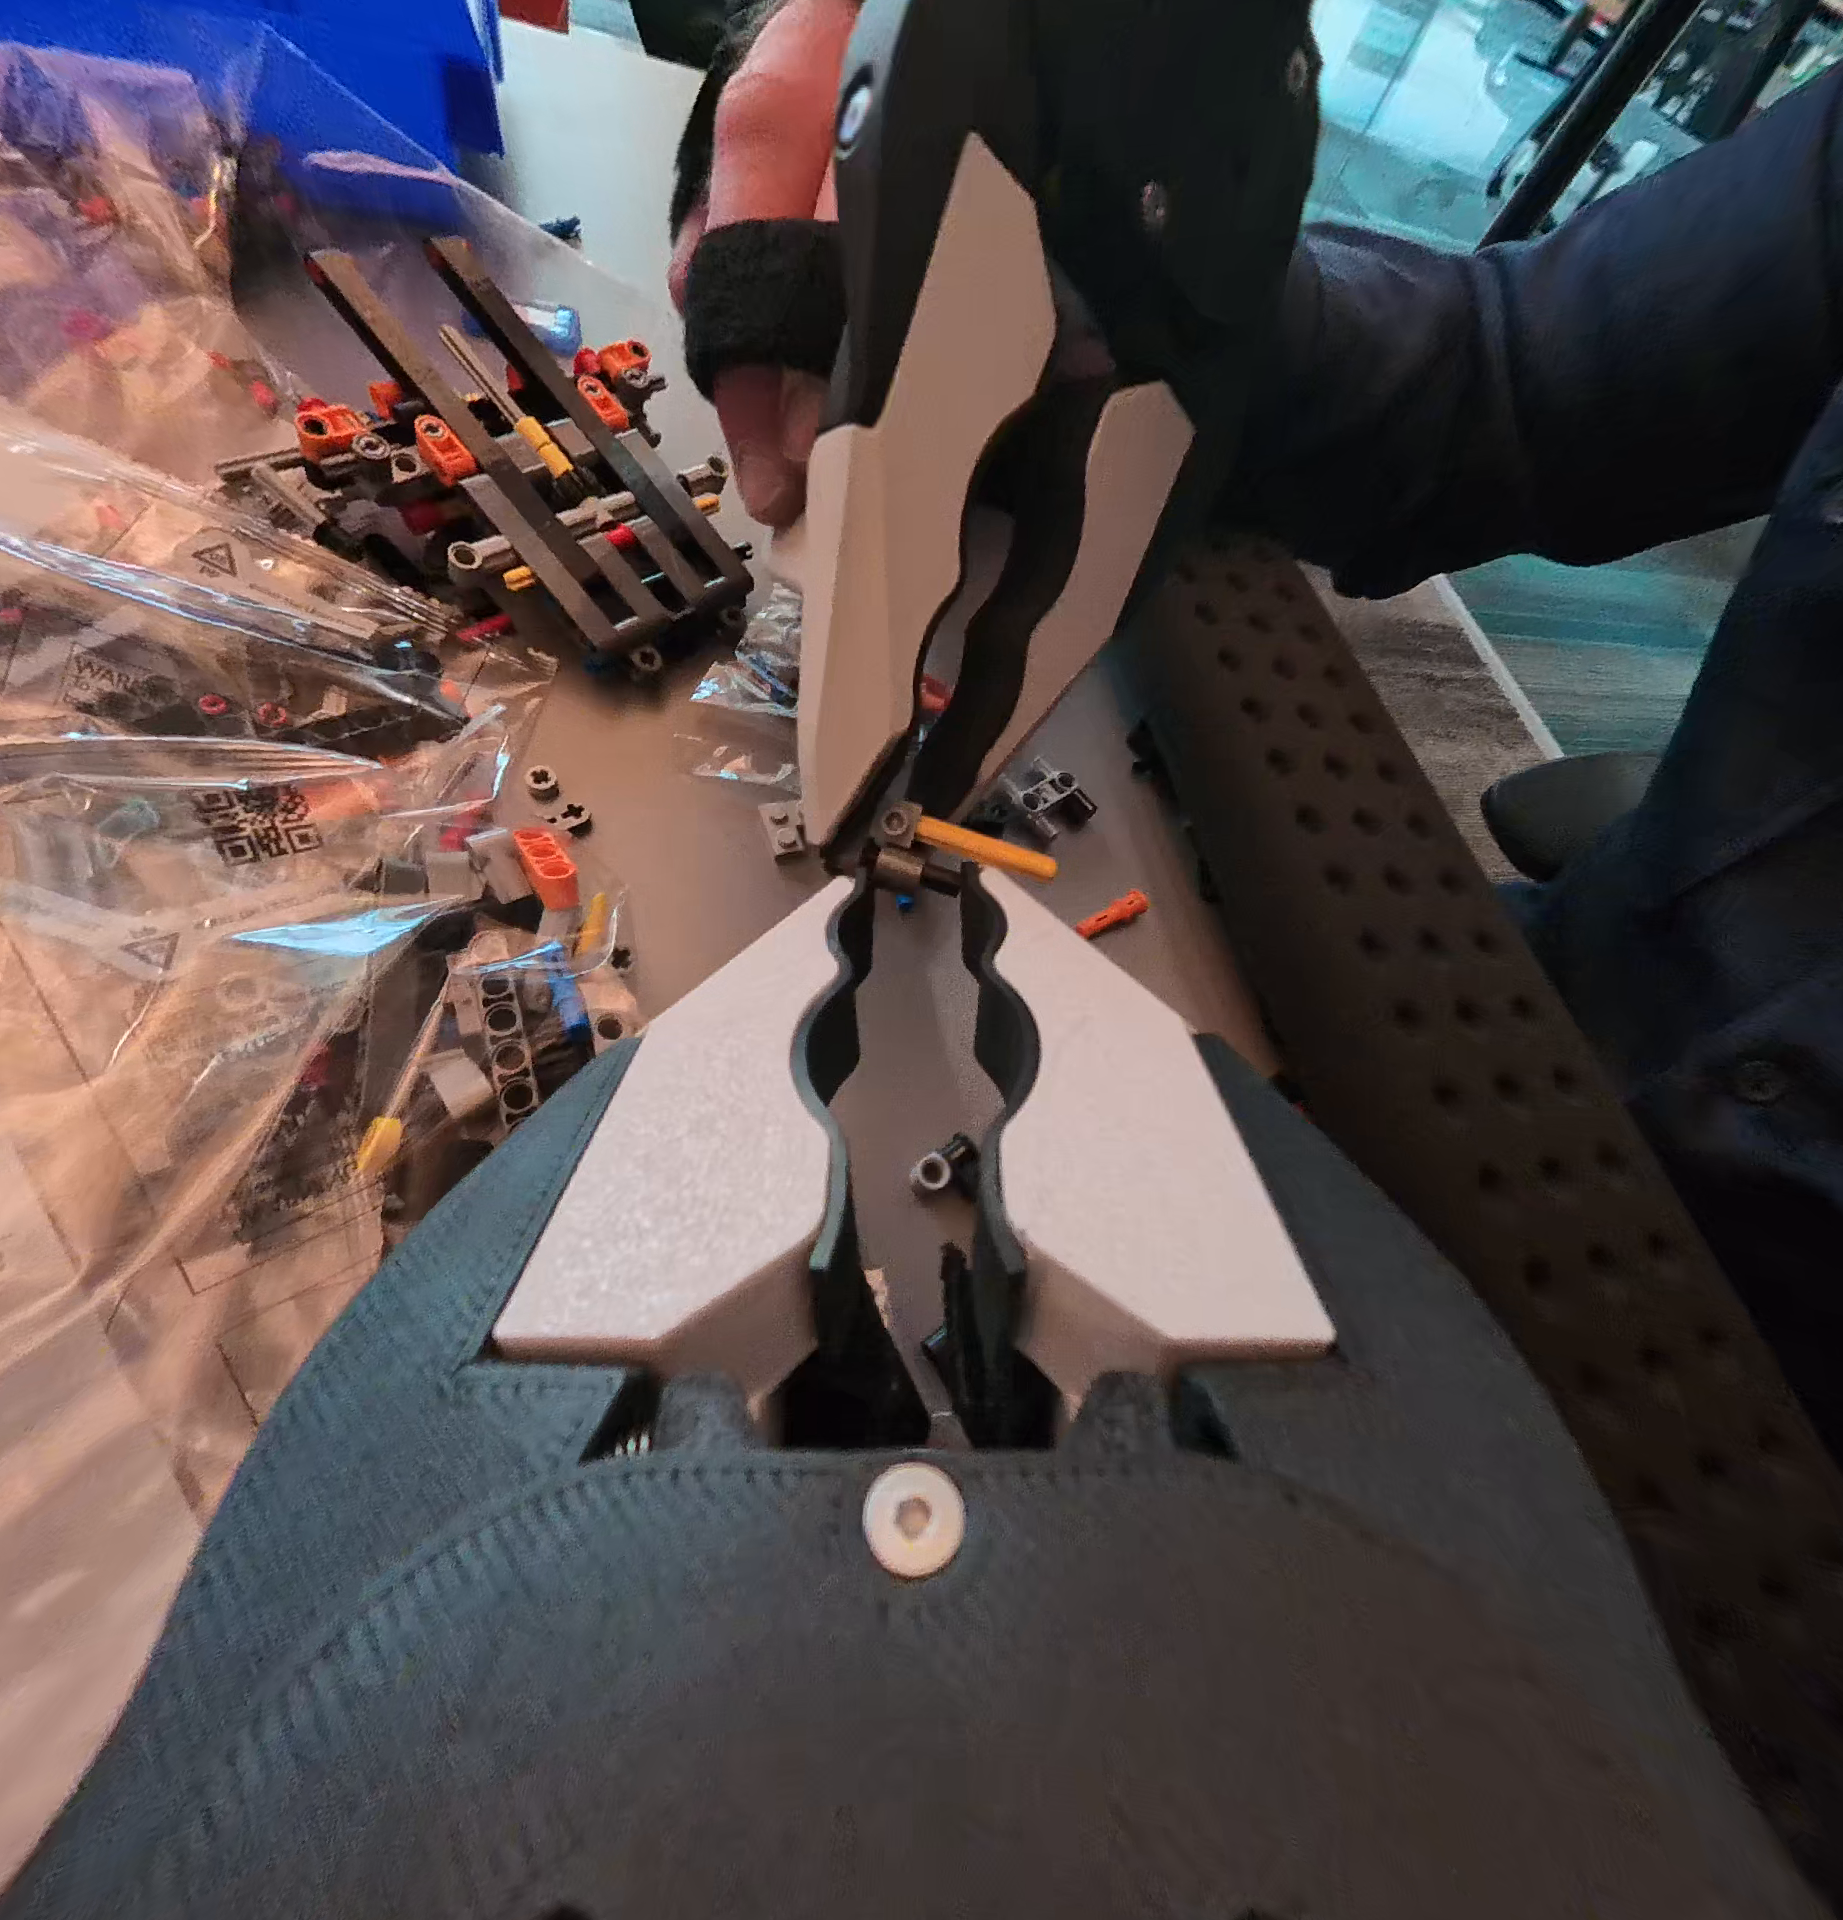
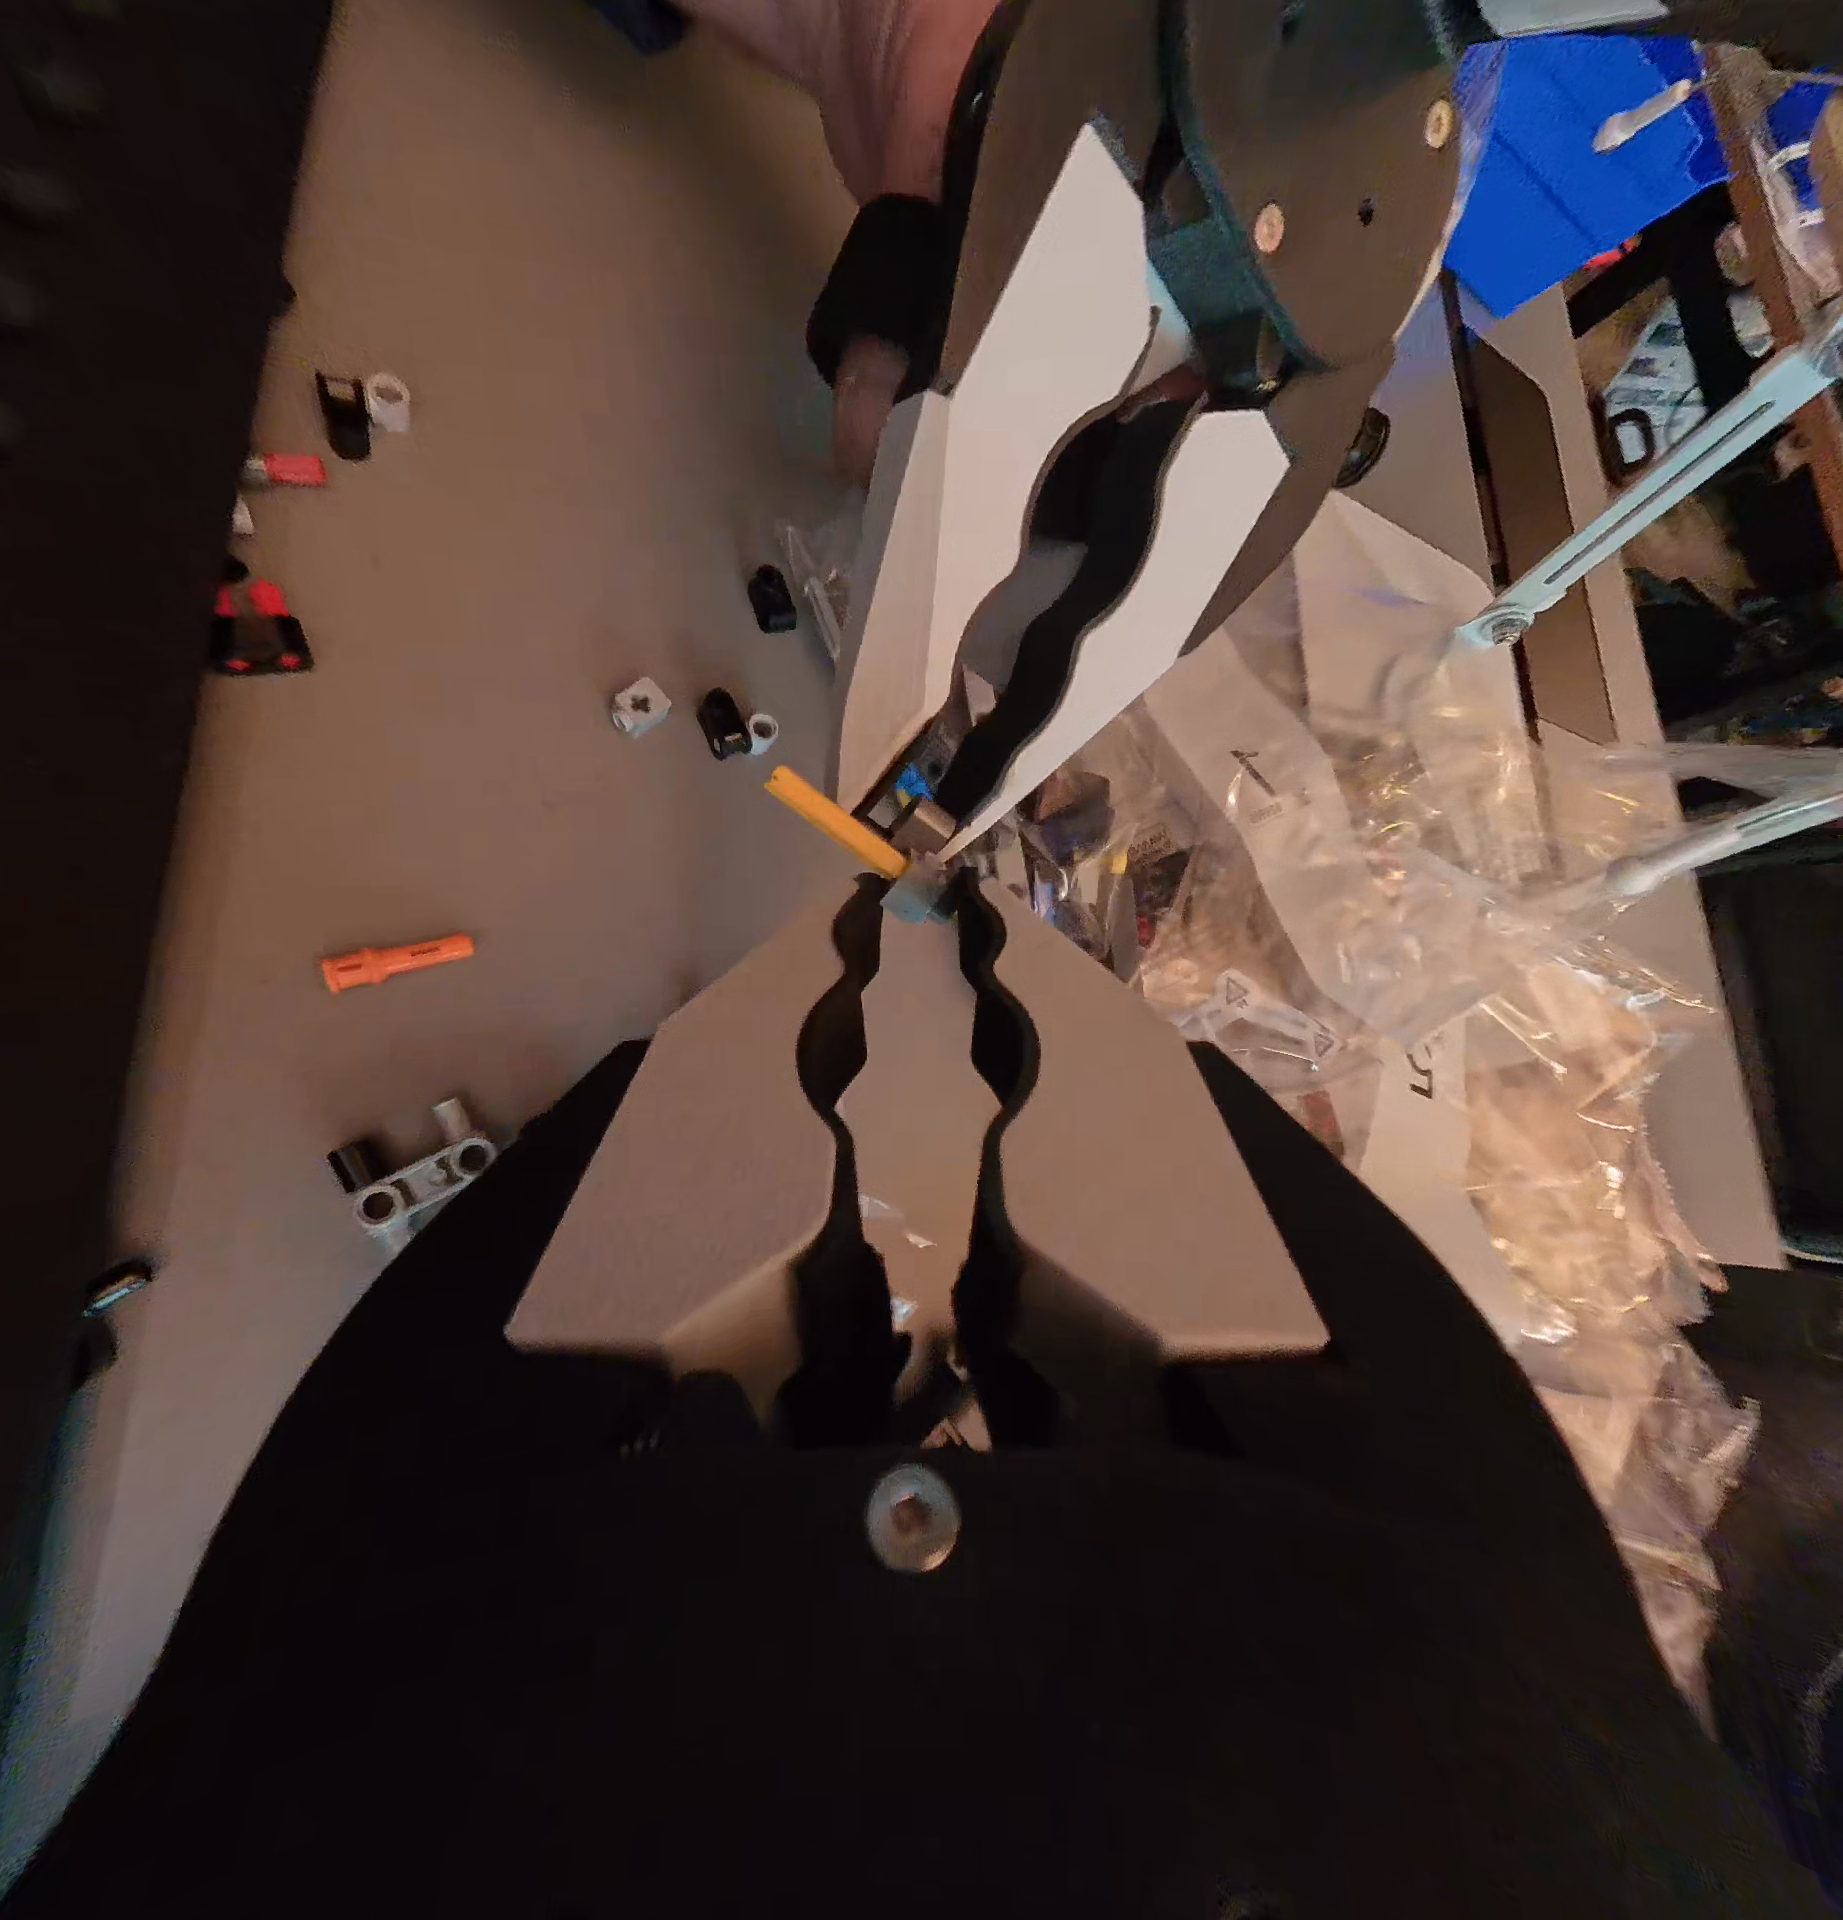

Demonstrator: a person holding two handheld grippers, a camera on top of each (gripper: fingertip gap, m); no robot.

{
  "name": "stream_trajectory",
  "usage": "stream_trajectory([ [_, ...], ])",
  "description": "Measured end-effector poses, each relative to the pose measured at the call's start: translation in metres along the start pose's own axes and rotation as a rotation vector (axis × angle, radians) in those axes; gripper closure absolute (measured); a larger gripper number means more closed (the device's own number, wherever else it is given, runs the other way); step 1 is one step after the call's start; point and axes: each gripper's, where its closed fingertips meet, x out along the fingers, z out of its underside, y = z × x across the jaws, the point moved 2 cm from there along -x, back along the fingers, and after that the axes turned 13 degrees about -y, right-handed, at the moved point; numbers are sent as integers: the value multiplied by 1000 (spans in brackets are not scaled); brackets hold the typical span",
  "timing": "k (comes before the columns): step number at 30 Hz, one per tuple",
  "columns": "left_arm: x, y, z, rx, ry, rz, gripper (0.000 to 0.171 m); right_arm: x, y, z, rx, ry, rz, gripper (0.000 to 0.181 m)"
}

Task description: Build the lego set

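Meeting tip to tip, my left tongs and right tongs both pinch the small grey connector assembly with its yellow plastic axle.

I see a yellow axle poking from small grey connectors, one carrying a blue pin. My left gripper has pale grey fingers with black wavy inner edges on a black ribbed body. An orange pin lies on the grey bench. The half-built frame is dark grey with orange, red and yellow bits. A black perforated strip edges the bench, beside a navy sleeve.
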Motion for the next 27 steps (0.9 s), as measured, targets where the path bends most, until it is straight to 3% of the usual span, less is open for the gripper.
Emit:
stream_trajectory([
  [3,-2,-1,-4,24,19,-37,155,-3,4,1,100,41,-62,170],
  [7,-10,-6,-13,136,46,-194,151,-7,14,4,238,103,-121,169],
  [10,-10,-12,-11,203,-14,-310,148,-9,19,6,294,128,-144,169],
  [16,-7,-15,-13,253,-25,-385,144,-7,17,9,355,140,-224,169],
  [21,-13,-8,-23,301,26,-401,147,-15,19,3,425,247,-315,169],
  [27,-9,-6,-25,373,-20,-479,148,-19,21,2,463,290,-355,169],
])
